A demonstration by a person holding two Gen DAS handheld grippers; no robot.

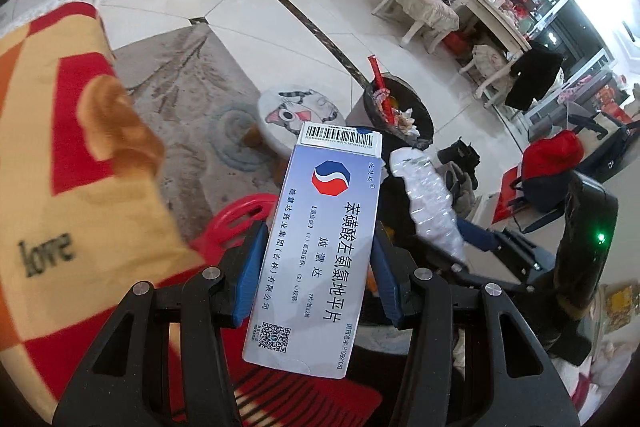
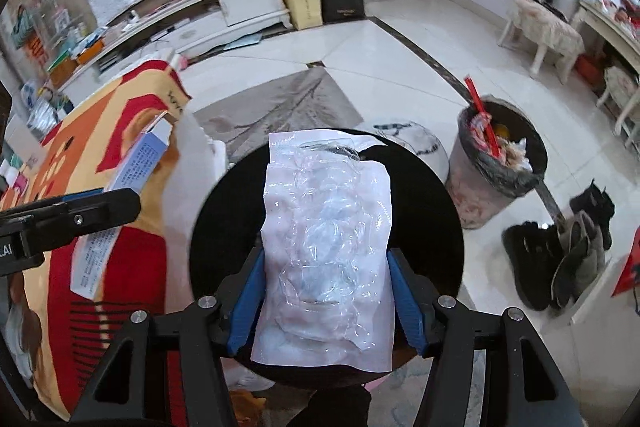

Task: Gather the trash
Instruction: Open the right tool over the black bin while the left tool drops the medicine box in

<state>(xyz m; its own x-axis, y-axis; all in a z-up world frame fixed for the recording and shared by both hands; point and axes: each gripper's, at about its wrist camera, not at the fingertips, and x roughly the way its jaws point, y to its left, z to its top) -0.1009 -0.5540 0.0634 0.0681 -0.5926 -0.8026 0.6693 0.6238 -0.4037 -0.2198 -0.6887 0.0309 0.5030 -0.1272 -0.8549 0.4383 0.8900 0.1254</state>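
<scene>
Blue pads of the left gripper (image 1: 316,267) clamp a pale blue medicine box (image 1: 316,247) by its long edges, and the right gripper (image 2: 326,291) grips a crumpled clear plastic packet (image 2: 326,247) between its own blue pads, above a round black tabletop (image 2: 432,195). Left of both lies a red, orange and yellow blanket (image 1: 60,147). Farther off, to the right on the pale tiled floor (image 2: 380,59), stands the bin (image 2: 496,167) lined with a black bag, already heaped with rubbish and a red stick, with dark boots (image 2: 560,251) just beside it.

Bare floor tiles (image 2: 400,75) lie around the full bin (image 2: 496,167); boots (image 2: 560,255) crowd its near side.
</scene>
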